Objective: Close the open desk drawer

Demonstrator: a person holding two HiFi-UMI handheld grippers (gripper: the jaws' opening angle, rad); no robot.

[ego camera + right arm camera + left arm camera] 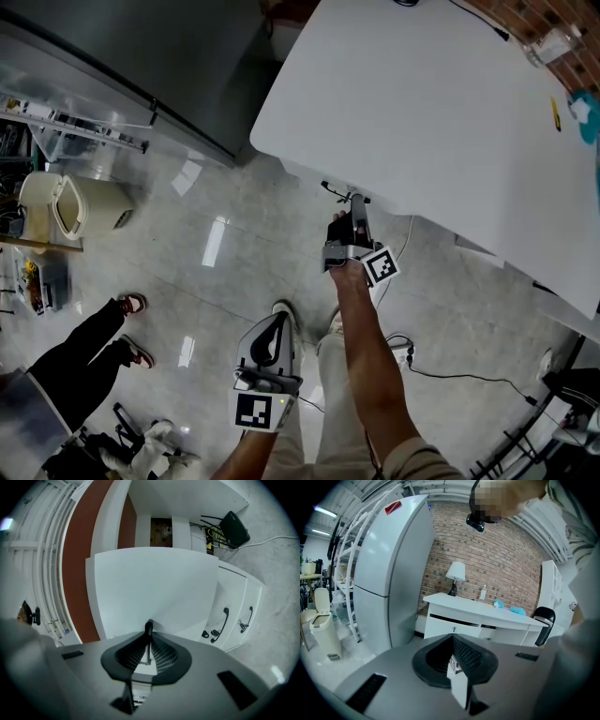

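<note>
The white desk (441, 112) fills the upper right of the head view. The drawer's thin black handle (343, 191) juts out from under the desk's near edge. My right gripper (357, 208) is stretched out to it, level. In the right gripper view the jaws are closed round the handle (149, 628), with the white drawer front (154, 585) right behind. My left gripper (272, 345) hangs back low, near my body, shut and empty. From the left gripper view (453, 638) the drawer (454, 626) stands slightly pulled out of the desk (483, 609).
A grey fridge (389, 573) stands left of the desk and a cream bin (70, 206) further left. Someone's legs in red shoes (131, 305) are on the floor at left. Lower drawers with black handles (222, 624), a black box (234, 528) and cables (441, 375) lie under the desk.
</note>
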